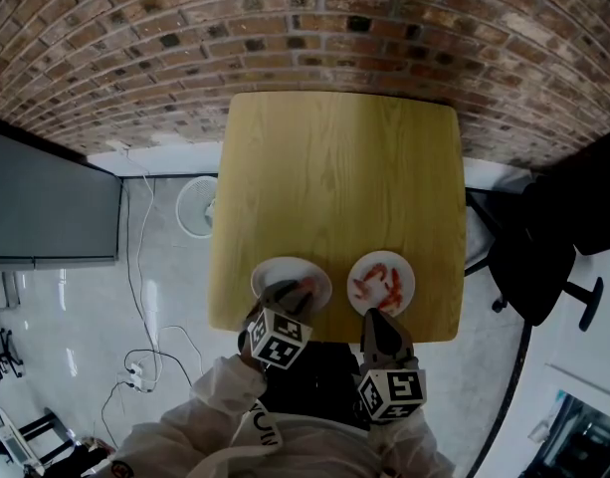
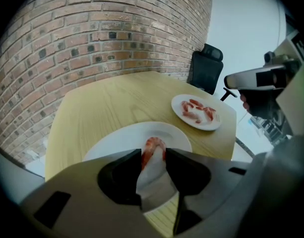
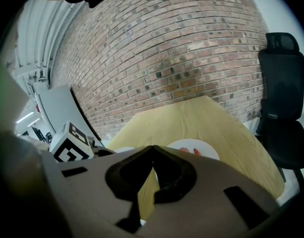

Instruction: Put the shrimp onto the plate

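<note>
looking down on a light wooden table shoved up against a brick wall. got two white plates sitting side by side near the front edge, close together but not touching.

on the left plate: just one shrimp, orange and curled, out toward the near side of the white. on the right plate: a little bunch of shrimps, well apart from the single one.

holding the left gripper tipped steeply down over the left plate. in the left gripper view, closed in on that lone shrimp from both sides and touching it with both tips, as far as can be made out, so calling it clamped on the shrimp. looks to be down at plate level, though can't really say whether resting on the white or lifted a hair.

holding the right gripper lower and nearer the body, just short of the table's front edge, aimed toward the right plate. in the right gripper view, pinched fully together at the tips with nothing caught in between, only table and plate showing beyond.

also spotted a black office chair off the right side of the table, plus the marker cube of the left gripper poking into the right gripper view.
</note>
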`<state>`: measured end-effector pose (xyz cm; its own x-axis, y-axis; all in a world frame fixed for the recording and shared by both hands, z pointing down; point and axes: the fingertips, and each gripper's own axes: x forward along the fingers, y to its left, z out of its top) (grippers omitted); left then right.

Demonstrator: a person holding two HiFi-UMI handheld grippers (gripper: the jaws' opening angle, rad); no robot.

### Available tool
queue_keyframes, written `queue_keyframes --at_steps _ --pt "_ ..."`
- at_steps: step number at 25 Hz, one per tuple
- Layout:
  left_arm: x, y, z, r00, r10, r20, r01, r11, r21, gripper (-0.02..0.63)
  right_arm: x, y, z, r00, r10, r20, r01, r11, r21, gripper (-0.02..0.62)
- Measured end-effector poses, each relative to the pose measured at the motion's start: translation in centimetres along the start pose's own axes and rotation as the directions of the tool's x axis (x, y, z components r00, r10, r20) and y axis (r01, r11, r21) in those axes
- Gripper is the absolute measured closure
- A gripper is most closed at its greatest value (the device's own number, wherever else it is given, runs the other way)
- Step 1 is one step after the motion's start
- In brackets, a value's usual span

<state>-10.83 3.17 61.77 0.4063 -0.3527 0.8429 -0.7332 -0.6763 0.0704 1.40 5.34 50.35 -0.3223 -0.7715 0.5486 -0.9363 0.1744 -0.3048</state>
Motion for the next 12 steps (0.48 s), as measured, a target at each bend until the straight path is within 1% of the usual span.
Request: queue_keyframes --at_steps 12 --pt "-0.88 -0.29 -0.19 1.0 0.005 0.013 -0.005 1.0 -0.007 0.448 -0.81 0.05 -0.59 1.0 -0.007 0.012 0.007 1.0 0.012 0.572"
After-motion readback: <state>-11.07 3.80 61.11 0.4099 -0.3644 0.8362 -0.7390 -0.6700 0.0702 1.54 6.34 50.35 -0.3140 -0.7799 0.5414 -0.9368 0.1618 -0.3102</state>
